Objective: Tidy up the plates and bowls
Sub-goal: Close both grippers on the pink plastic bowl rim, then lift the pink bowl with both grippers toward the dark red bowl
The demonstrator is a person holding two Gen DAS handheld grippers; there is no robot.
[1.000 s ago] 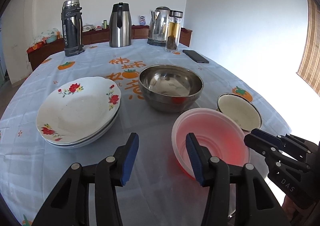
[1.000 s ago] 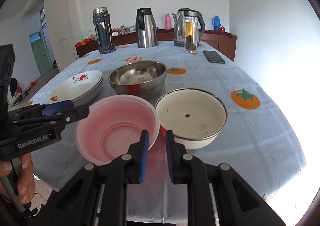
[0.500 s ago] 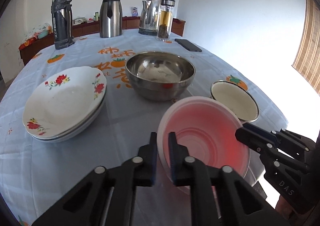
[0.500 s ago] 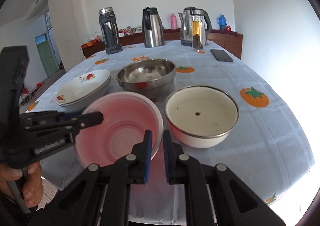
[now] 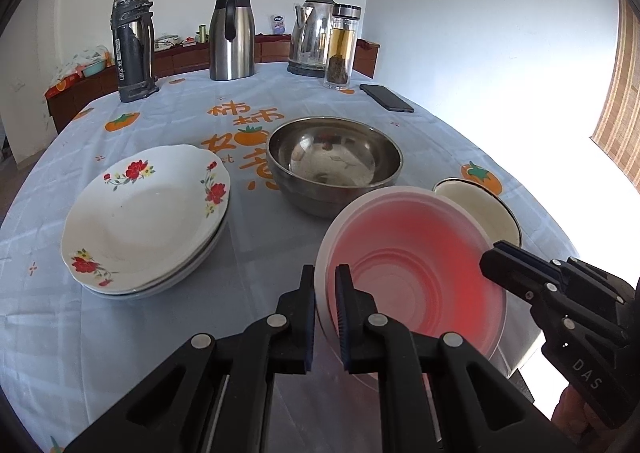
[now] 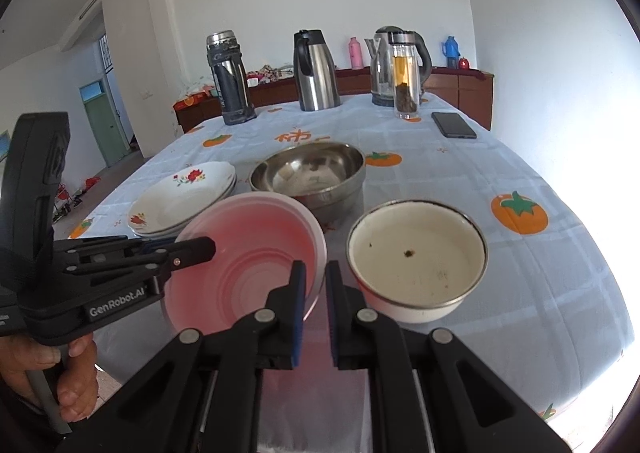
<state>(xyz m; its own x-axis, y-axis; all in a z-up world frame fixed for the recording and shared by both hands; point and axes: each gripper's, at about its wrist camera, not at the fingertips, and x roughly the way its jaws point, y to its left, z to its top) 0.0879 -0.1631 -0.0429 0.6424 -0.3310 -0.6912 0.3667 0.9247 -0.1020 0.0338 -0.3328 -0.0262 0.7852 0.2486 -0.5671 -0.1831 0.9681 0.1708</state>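
My left gripper [image 5: 323, 287] is shut on the near-left rim of a pink plastic bowl [image 5: 416, 269] and holds it tilted above the table. My right gripper [image 6: 315, 283] is shut on the bowl's right rim; the bowl [image 6: 248, 253] shows in the right wrist view too. A steel bowl [image 5: 334, 161] stands behind it. A white enamel bowl [image 6: 416, 257] stands on its right. A stack of flowered white plates [image 5: 148, 213] lies on the left.
At the far edge of the table [image 5: 180, 113] stand a dark flask [image 5: 132, 45], a steel jug [image 5: 232, 41], a kettle [image 5: 312, 37] and a glass tea bottle [image 5: 342, 47]. A phone [image 5: 386, 97] lies at the far right.
My left gripper closed on the pink bowl's rim. Both grippers then lifted and tilted the bowl off the table, toward the steel bowl.
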